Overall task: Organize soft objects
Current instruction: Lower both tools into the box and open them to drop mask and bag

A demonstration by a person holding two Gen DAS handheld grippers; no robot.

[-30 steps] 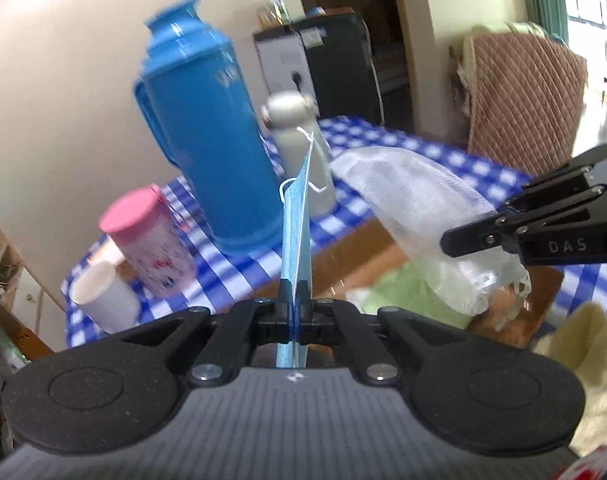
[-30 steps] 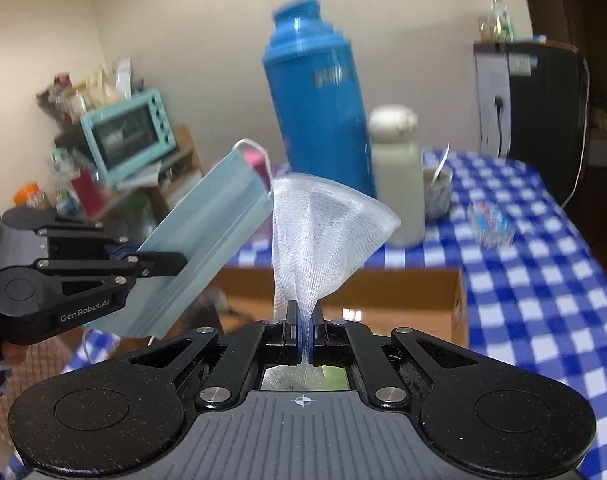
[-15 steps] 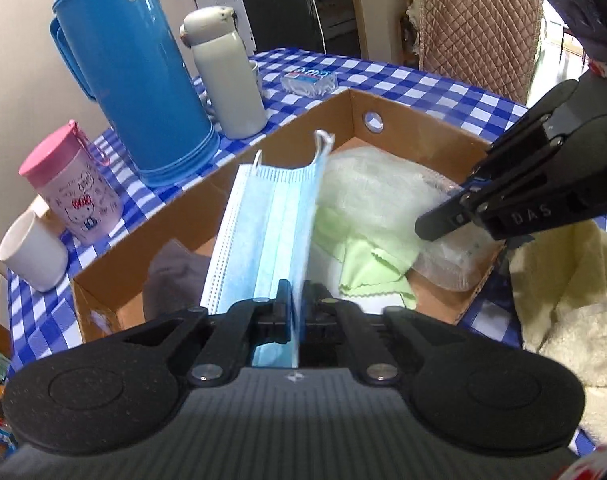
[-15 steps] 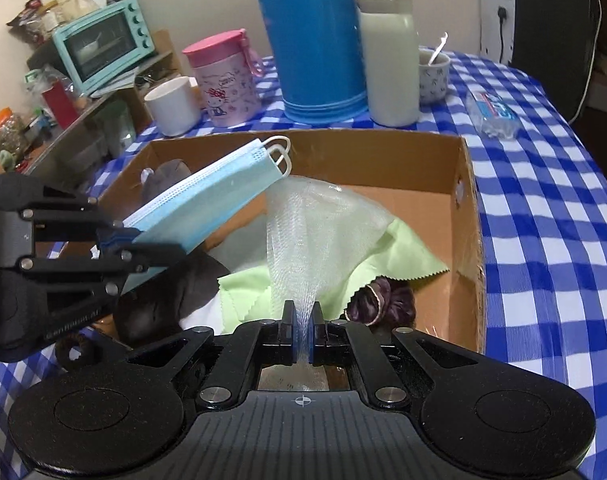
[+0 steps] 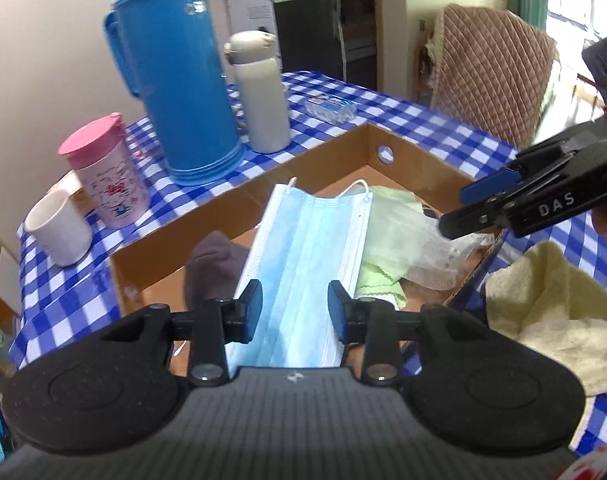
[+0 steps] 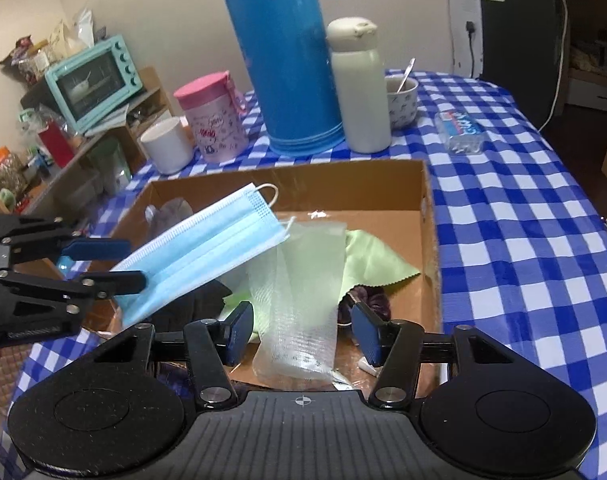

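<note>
Both grippers hang over the box point(image 6: 429, 216), jaws apart. The mask point(image 5: 303, 264) lies between the left gripper point(image 5: 295, 308) fingers, long axis running forward. The mesh point(image 6: 299, 304) lies likewise in the right gripper point(image 6: 299, 334); neither is clamped.

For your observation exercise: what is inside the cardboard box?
The cardboard box holds a green cloth, white mesh, dark fabric, a purple item; the face mask covers more.

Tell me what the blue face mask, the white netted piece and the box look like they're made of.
Face mask: likely nonwoven fabric, matte, pleated, with white elastic ear loops. White netted piece: sheer mesh, probably synthetic, since the green cloth shows through it. Box: brown cardboard, plain matte walls with a punched hole.
</note>
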